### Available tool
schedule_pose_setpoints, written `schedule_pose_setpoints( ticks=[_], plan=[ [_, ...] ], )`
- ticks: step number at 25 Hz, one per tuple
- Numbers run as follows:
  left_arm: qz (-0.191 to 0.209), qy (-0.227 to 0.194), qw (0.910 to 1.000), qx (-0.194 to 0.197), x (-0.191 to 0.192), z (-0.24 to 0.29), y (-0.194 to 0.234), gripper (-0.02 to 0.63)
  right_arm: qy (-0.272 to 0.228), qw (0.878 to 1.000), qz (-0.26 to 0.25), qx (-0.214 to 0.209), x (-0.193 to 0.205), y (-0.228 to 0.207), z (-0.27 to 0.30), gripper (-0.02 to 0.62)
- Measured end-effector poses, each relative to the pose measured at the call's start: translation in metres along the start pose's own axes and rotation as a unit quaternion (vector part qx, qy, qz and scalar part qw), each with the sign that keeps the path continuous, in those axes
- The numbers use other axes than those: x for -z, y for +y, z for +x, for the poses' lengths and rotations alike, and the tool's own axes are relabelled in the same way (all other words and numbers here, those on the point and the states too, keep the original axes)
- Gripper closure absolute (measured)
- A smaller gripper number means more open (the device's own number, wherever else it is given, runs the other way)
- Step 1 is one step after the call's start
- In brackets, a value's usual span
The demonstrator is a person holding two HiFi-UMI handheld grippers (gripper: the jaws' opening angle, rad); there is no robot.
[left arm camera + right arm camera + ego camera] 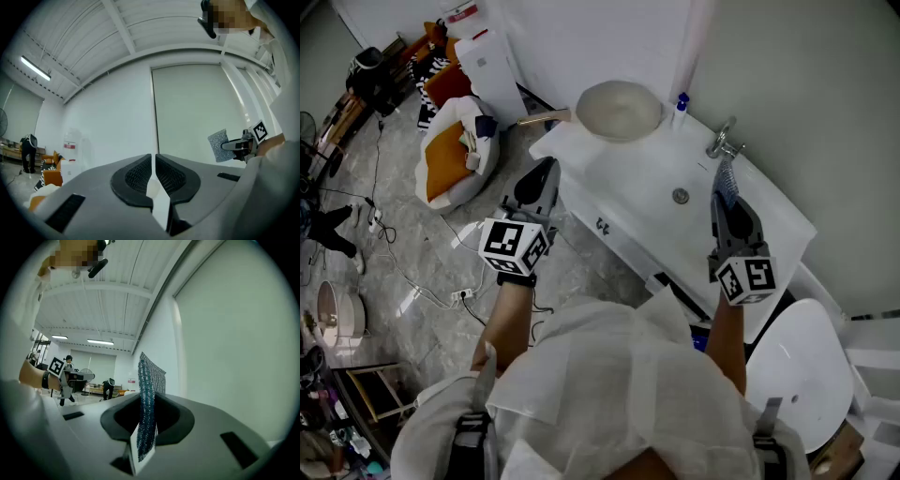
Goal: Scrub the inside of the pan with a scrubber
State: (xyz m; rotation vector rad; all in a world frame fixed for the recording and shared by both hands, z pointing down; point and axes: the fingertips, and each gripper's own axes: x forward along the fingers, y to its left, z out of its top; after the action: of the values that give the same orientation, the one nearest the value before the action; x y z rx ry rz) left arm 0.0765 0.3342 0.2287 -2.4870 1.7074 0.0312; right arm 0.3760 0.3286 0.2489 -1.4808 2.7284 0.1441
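My left gripper (546, 171) has its jaws clenched together with nothing between them; in the left gripper view the two ribbed pads meet along a thin seam. It points level and hangs just off the left edge of the white tabletop (581, 150), over the floor (422, 272), not touching anything.

My right gripper (724, 194) has its jaws clenched on the scrubber (727, 178), a thin sheet of silvery-blue mesh. In the right gripper view the sheet stands upright on its edge between the pads and rises well above them. This gripper is also level. It sits over the right part of the tabletop, near the faucet (722, 142) at the far edge, and I cannot tell whether the scrubber touches it.

The pan (619, 111) rests at the far left corner of the tabletop. It is upright, its pale inside faces up, and its handle (546, 118) sticks out past the left edge. The pan is well apart from the scrubber and from both grippers. A bottle with a blue cap (680, 111) stands just beside the pan on its right. The drain (680, 196) lies in the sunken middle of the tabletop, between the pan and my right gripper.
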Motion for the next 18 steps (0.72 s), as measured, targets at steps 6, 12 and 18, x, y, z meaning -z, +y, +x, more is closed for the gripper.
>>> schedule_pose_setpoints(
  ticks=[6,12,18],
  plan=[
    [-0.002,-0.001,1.0000,0.001,0.002,0.001,0.004,0.568,-0.001,1.000,0.001,-0.002,-0.001,0.001,0.009,0.543],
    [-0.006,-0.002,1.0000,-0.004,0.008,0.006,0.017,0.568,0.000,1.000,0.006,-0.003,0.003,0.000,0.020,0.543],
    [-0.006,0.000,1.0000,-0.004,0.013,0.009,0.032,0.568,-0.017,0.999,0.036,-0.005,0.004,0.000,0.036,0.543]
  ],
)
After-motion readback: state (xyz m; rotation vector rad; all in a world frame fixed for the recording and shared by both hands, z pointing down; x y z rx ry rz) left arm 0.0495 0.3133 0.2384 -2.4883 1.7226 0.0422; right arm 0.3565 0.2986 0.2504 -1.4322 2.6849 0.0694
